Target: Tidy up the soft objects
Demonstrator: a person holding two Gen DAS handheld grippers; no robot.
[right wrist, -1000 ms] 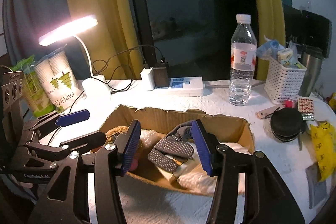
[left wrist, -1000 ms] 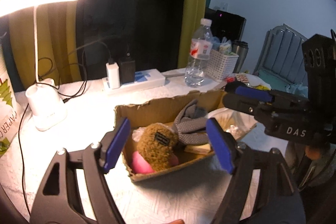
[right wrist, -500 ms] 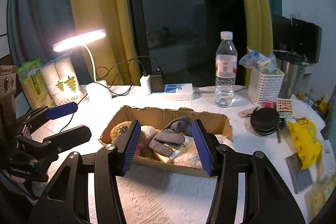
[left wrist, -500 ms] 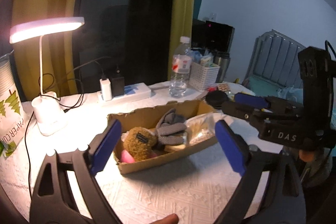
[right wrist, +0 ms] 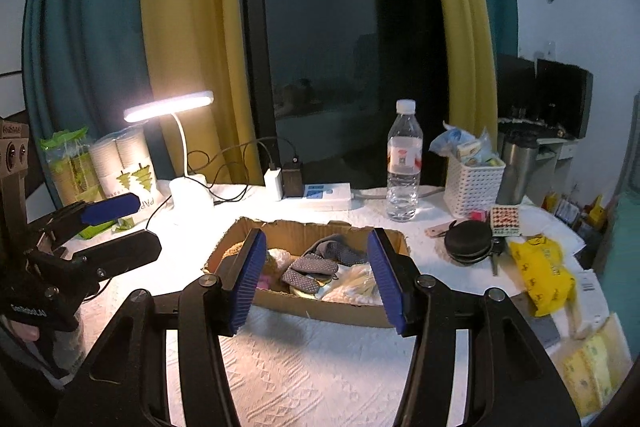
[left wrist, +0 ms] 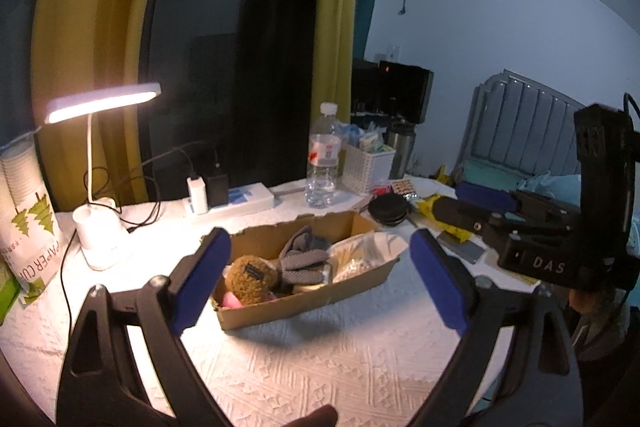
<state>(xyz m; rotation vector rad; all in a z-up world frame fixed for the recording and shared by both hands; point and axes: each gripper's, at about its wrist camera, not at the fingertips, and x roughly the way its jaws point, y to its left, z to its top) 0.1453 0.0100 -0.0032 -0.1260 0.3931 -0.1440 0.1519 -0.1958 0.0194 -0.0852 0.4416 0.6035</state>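
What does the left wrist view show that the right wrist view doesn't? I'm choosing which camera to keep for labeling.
Only the left wrist view shows the grey headboard and the brown plush toy in full. Only the right wrist view shows the yellow packs at the table's near right edge. Both show the cardboard box, grey socks, lit desk lamp and water bottle, with the left hand-held gripper and right hand-held gripper open and empty.

left tool (left wrist: 320,279) spread wide, empty, right tool (right wrist: 318,279) parted, empty
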